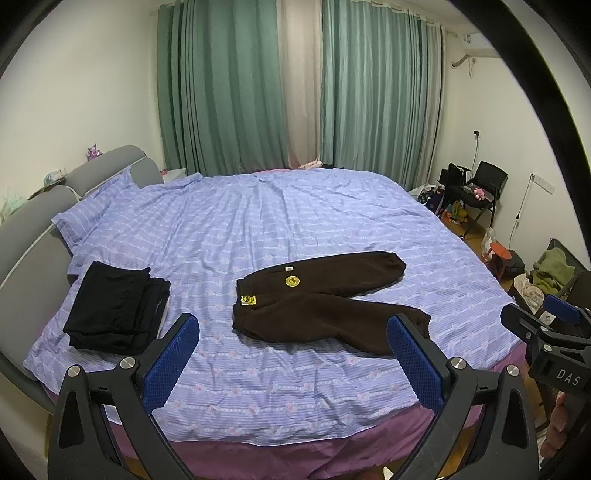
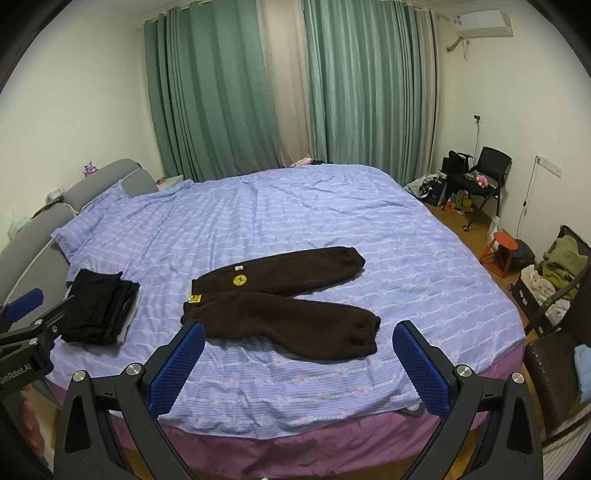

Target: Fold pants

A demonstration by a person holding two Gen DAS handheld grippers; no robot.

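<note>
I am holding my left gripper [image 1: 293, 354] above the near edge of the bed [image 1: 258, 229], its blue pads spread wide and grasping nothing. My right gripper [image 2: 299, 363] is hanging likewise, released, nothing between its pads. The brown pants [image 1: 325, 306] are lying flat on the blue striped bedcover [image 2: 295, 206], waistband toward 9 o'clock, both legs running toward 3 o'clock and splaying apart in a V; yellow patches are showing near the waistband. A stack of folded black clothes [image 1: 114, 310] is sitting at 9 o'clock from the pants, apart from them. The left view is catching my right gripper at 3 o'clock, with a cuff of the near leg hidden behind a pad. The right view is showing both cuffs whole, my left gripper at 9 o'clock, the air conditioner [image 2: 480, 22] entire and an orange stool [image 2: 500, 254].
</note>
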